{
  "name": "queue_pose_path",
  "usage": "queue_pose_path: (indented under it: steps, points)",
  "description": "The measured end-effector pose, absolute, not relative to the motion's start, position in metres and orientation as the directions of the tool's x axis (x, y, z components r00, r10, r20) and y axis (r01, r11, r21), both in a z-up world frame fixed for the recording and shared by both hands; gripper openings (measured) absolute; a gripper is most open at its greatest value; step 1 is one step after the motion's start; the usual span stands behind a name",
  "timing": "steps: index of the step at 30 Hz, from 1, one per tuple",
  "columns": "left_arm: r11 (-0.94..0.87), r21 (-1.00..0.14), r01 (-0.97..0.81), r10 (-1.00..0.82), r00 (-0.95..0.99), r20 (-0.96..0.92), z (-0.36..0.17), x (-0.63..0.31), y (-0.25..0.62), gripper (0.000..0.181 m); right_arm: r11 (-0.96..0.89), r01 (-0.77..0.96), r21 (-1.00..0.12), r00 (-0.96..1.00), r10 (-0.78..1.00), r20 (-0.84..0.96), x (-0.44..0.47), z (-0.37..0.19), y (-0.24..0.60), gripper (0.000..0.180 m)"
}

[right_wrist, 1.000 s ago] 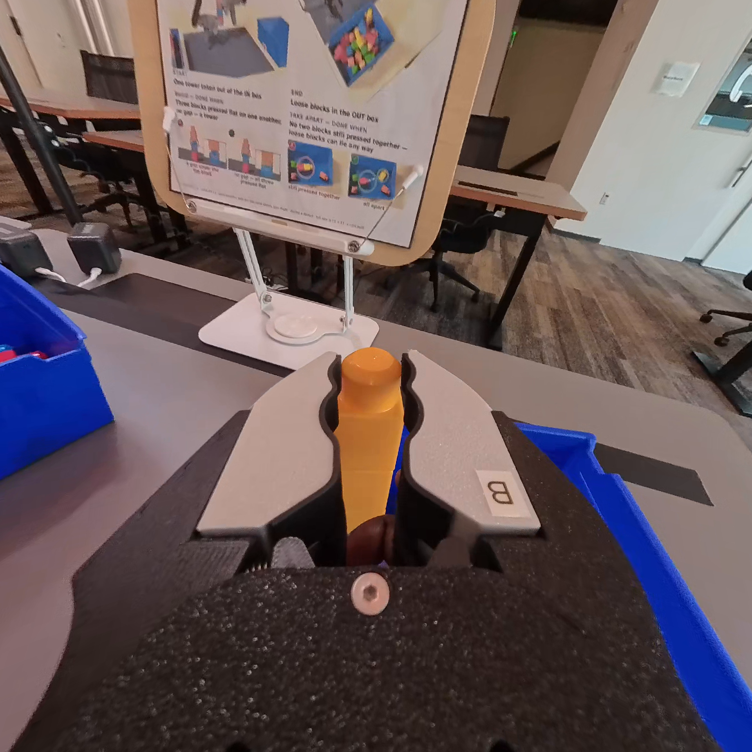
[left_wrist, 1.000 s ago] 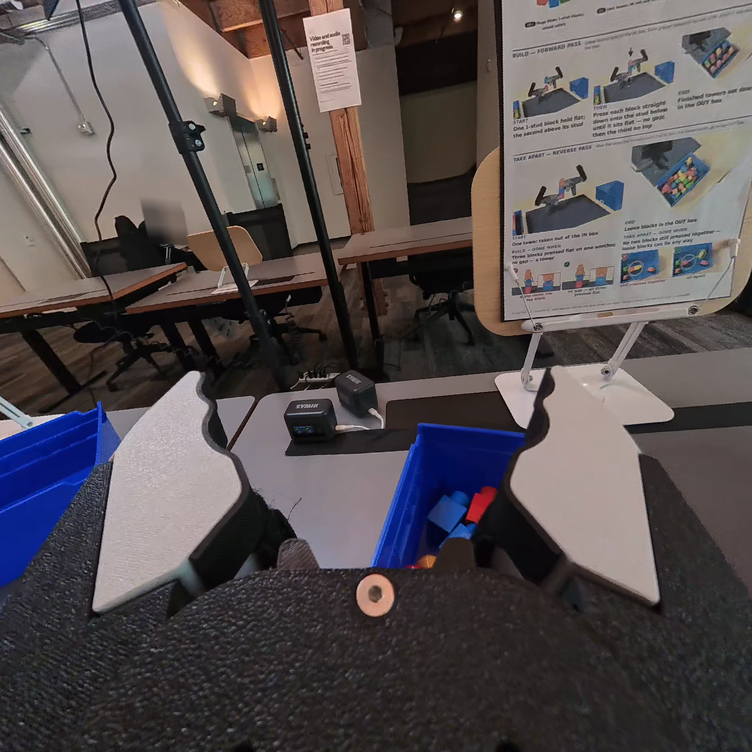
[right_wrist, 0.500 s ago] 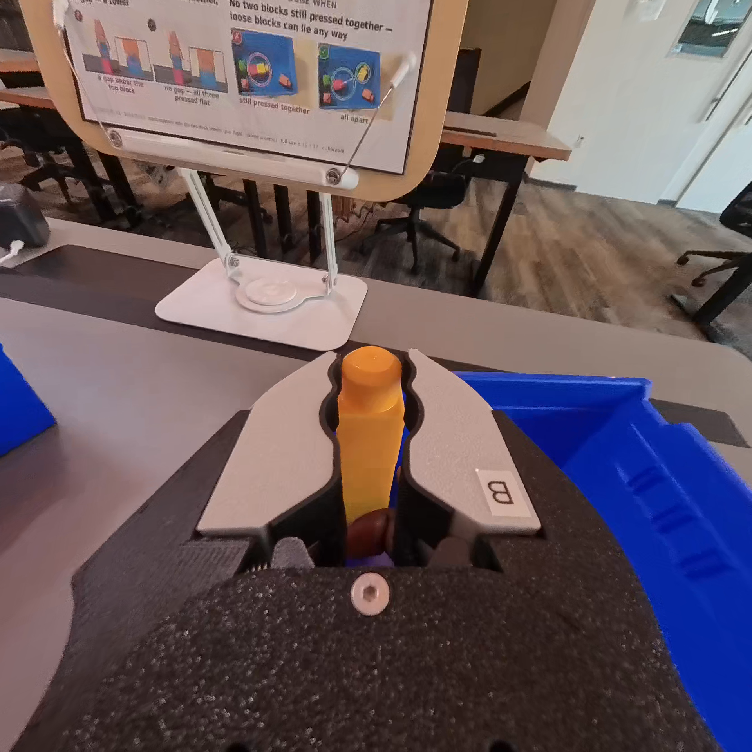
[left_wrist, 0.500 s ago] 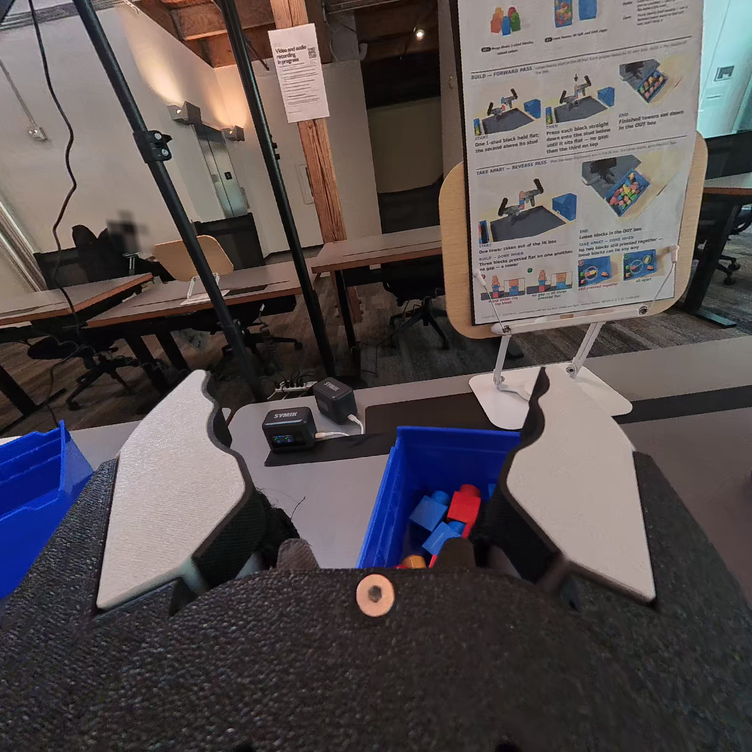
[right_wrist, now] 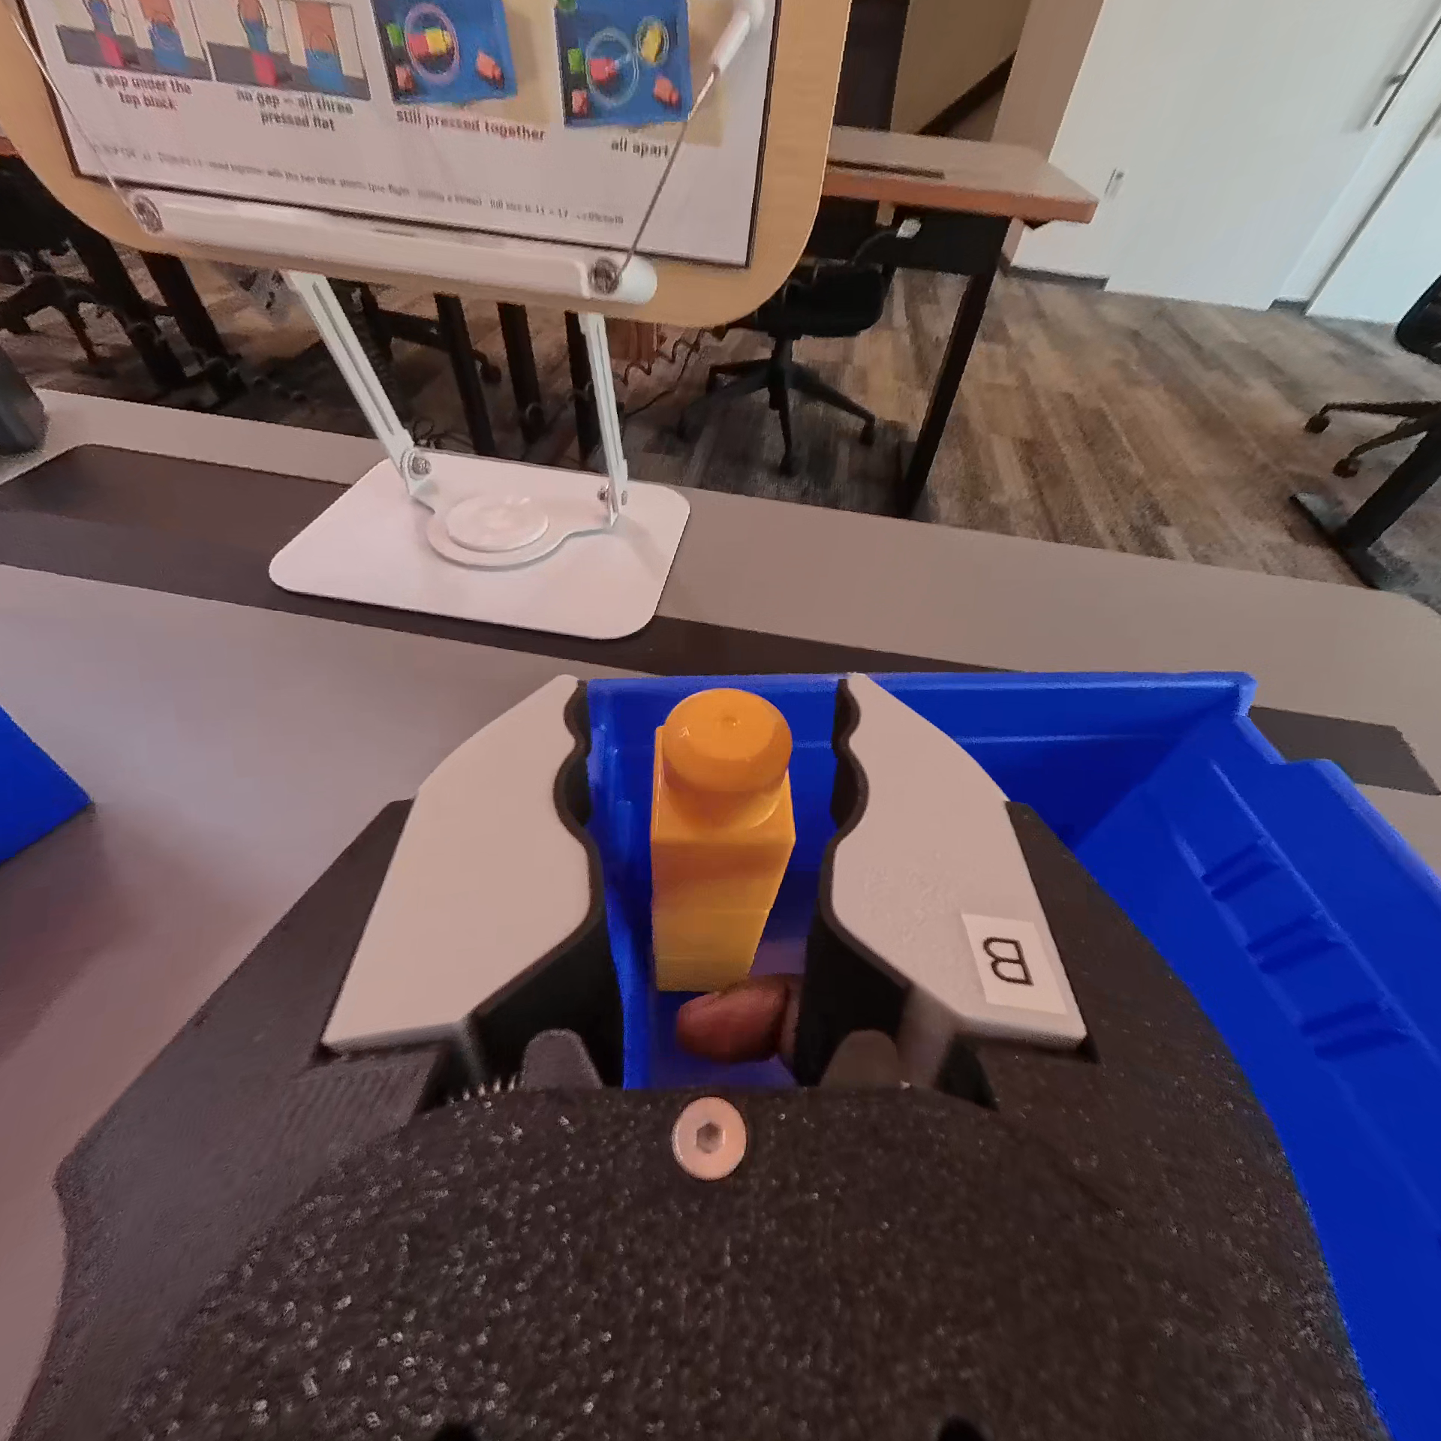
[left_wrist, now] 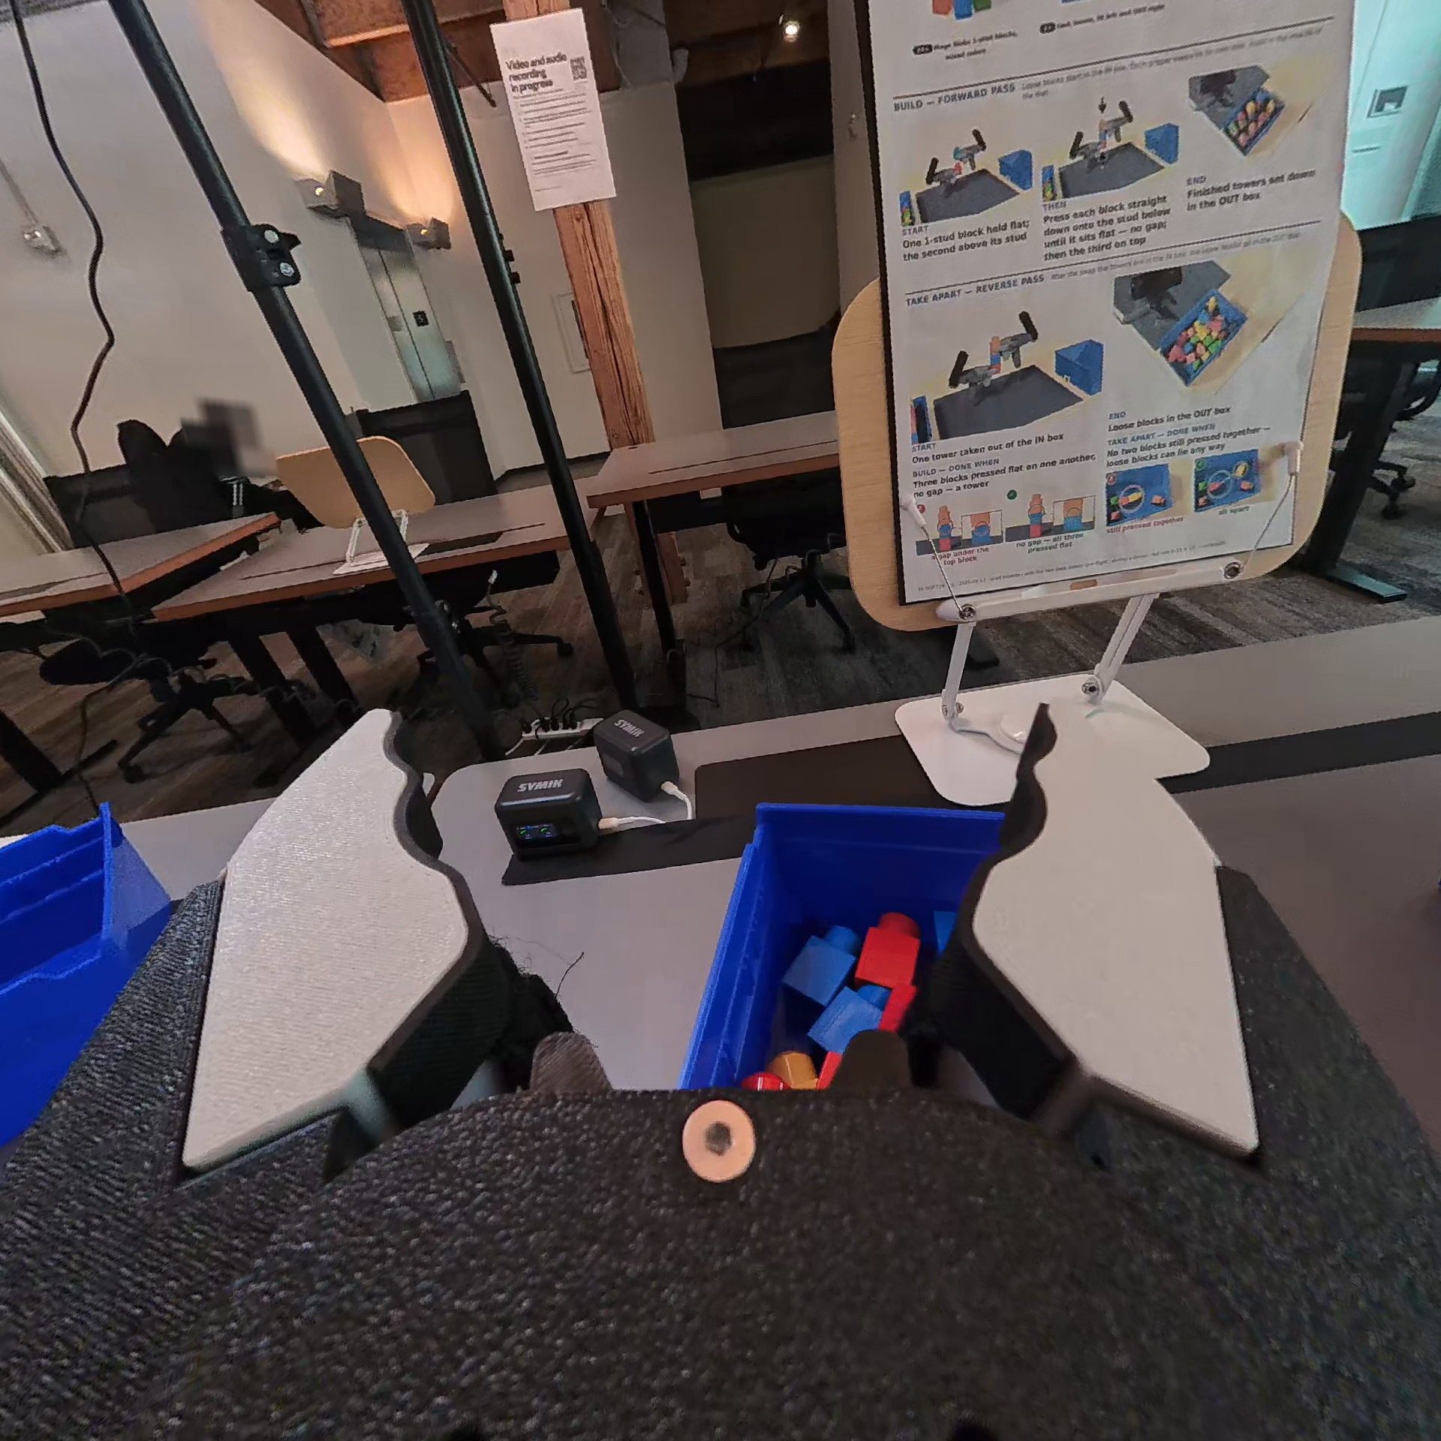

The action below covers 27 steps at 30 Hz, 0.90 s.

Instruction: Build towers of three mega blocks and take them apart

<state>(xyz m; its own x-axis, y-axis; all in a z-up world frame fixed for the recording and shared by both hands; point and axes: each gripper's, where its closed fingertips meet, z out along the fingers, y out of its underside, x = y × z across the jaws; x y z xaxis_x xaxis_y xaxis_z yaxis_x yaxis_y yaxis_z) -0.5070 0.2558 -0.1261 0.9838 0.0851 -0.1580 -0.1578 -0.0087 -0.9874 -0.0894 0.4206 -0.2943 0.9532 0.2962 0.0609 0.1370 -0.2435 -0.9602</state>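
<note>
Right tongs (right_wrist: 709, 741) are standing apart now, with a clear gap on each side of the orange tower (right_wrist: 721, 842), so we are no longer gripping it. We are seeing the tower pointing stud-forward between the fingers, over the near-left corner of the blue bin (right_wrist: 1170, 819) on our right; whether it is already resting on the bin floor or is mid-drop, we cannot tell. Something brownish sits at its lower end, too hidden to name, so we are not counting its blocks with any confidence.

Left tongs (left_wrist: 713, 787) are spread wide and holding nothing. We are hovering them above the bench (left_wrist: 624, 936), looking down into a second blue bin (left_wrist: 780, 897) that is holding loose blocks (left_wrist: 850, 982) in blue, red and orange. A further blue bin (left_wrist: 62, 936) is showing at the far left edge.

Beyond the bins, two small black chargers (left_wrist: 585, 787) are sitting near the bench's back edge, and an instruction board (left_wrist: 1092, 312) is standing on a white stand (right_wrist: 483, 546).

We are judging this as the close of one build cycle: one finished tower is being delivered to the right bin, which looks otherwise bare as far as we can see. Many loose blocks are waiting in the supply bin, so most of the building, and all of the taking apart, is still ahead of us.
</note>
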Motion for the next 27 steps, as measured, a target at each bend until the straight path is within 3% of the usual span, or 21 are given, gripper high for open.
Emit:
queue_pose_path:
  steps: [6,8,10,13,15,16,18,20,22,24,27]
  points:
    - [0.070,-0.992,-0.102,0.090,0.991,-0.096,-0.115,-0.507,0.257,0.146,-0.051,0.108,-0.993,0.973,0.210,0.095,-0.082,-0.257,0.416,0.103]
    - [0.239,-0.971,-0.010,0.132,0.991,0.022,-0.091,-0.515,0.250,0.146,0.077,0.084,-0.993,0.987,0.130,0.094,-0.072,-0.233,0.411,0.119]
    - [0.475,-0.878,0.064,0.175,0.971,0.165,-0.062,-0.530,0.229,0.146,0.195,0.036,-0.980,0.995,0.087,0.053,-0.064,-0.212,0.404,0.125]
    - [0.560,-0.828,-0.016,0.282,0.944,0.172,-0.051,-0.544,0.210,0.146,0.271,-0.040,-0.962,0.997,0.080,-0.019,-0.055,-0.197,0.397,0.133]
    - [0.494,-0.860,-0.129,0.318,0.947,0.040,-0.054,-0.539,0.214,0.146,0.292,-0.069,-0.954,0.995,0.087,-0.045,-0.053,-0.192,0.394,0.137]
    - [0.427,-0.890,-0.162,0.249,0.967,-0.056,-0.061,-0.525,0.225,0.146,0.303,-0.073,-0.950,0.994,0.097,-0.046,-0.053,-0.188,0.392,0.137]
    - [0.253,-0.945,-0.208,-0.050,0.972,-0.228,-0.096,-0.482,0.244,0.122,0.326,-0.078,-0.942,0.991,0.132,-0.037,-0.058,-0.177,0.387,0.136]
    - [0.093,-0.964,-0.248,-0.268,0.926,-0.264,-0.135,-0.454,0.254,0.123,0.363,-0.102,-0.926,0.980,0.195,-0.031,-0.066,-0.164,0.379,0.133]
    - [-0.006,-0.941,-0.337,-0.231,0.916,-0.327,-0.156,-0.460,0.267,0.115,0.393,-0.178,-0.902,0.953,0.298,-0.059,-0.076,-0.149,0.368,0.125]
    - [-0.140,-0.891,-0.432,-0.181,0.896,-0.406,-0.179,-0.472,0.275,0.092,0.358,-0.298,-0.885,0.878,0.466,-0.107,-0.093,-0.139,0.357,0.114]
    - [-0.311,-0.759,-0.572,-0.423,0.798,-0.429,-0.232,-0.454,0.262,0.077,0.221,-0.419,-0.881,0.702,0.693,-0.161,-0.120,-0.131,0.339,0.105]
